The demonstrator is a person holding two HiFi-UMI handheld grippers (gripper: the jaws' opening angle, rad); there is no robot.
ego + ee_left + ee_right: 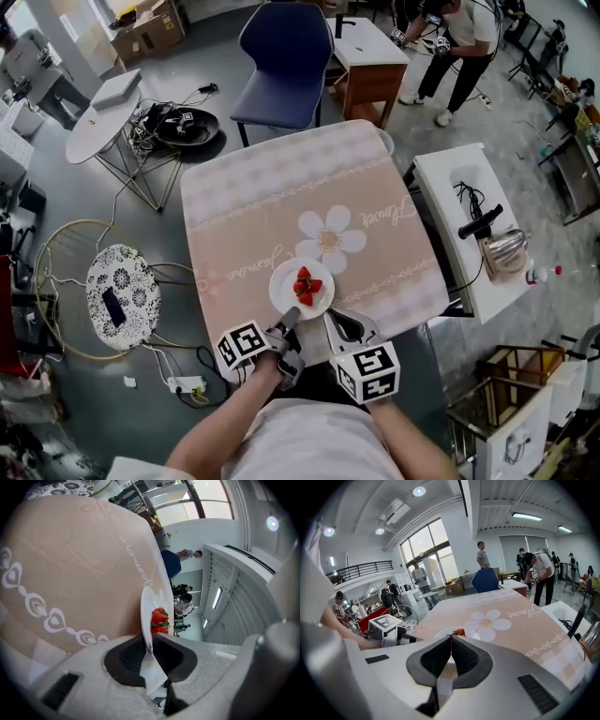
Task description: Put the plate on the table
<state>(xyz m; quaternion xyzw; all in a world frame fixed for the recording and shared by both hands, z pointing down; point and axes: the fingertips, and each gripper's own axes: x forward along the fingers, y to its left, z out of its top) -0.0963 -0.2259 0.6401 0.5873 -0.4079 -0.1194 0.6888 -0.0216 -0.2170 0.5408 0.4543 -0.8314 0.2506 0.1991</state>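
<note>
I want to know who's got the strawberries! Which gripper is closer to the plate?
Left. The left gripper has the plate pinched by its rim. The right gripper is shut and empty, just off the plate's near edge.

Blue chair [284, 56], patterned round stool [123, 295] at left, metal kettle [506, 251] on white counter [459, 178] at right.

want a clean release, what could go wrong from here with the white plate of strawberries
1. The left gripper pinches the rim of the round white plate; pulling back before opening fully could drag it toward the near edge of the pink flower-print tablecloth, which is close.
2. The red strawberries lie loose; a tilt could roll them off.
</note>
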